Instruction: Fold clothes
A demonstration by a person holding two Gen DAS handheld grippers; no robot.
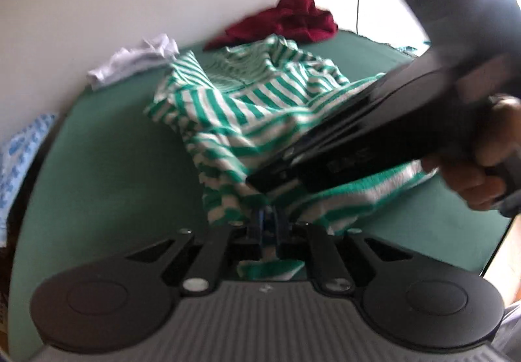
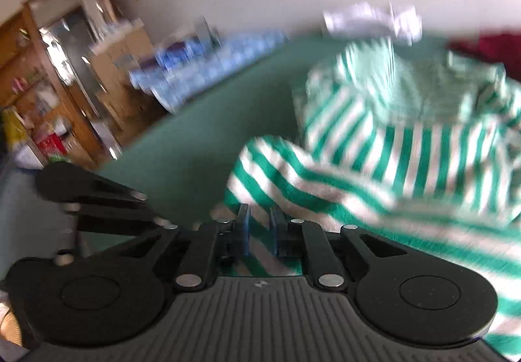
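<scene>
A crumpled green-and-white striped knit garment [image 1: 247, 108] lies heaped on a green-covered desk [image 1: 107, 166] against a white wall. The left gripper [image 1: 267, 218] has its jaws drawn narrow, pinching the near edge of the striped cloth. The right gripper [image 2: 260, 225], held in a hand [image 1: 472, 179], reaches in from the right; its blue pads [image 2: 246, 231] stand narrow with striped fabric between them, clamped on it. A dark red cloth [image 1: 293, 20] and a white cloth [image 1: 130, 59] sit at the desk's far edge.
</scene>
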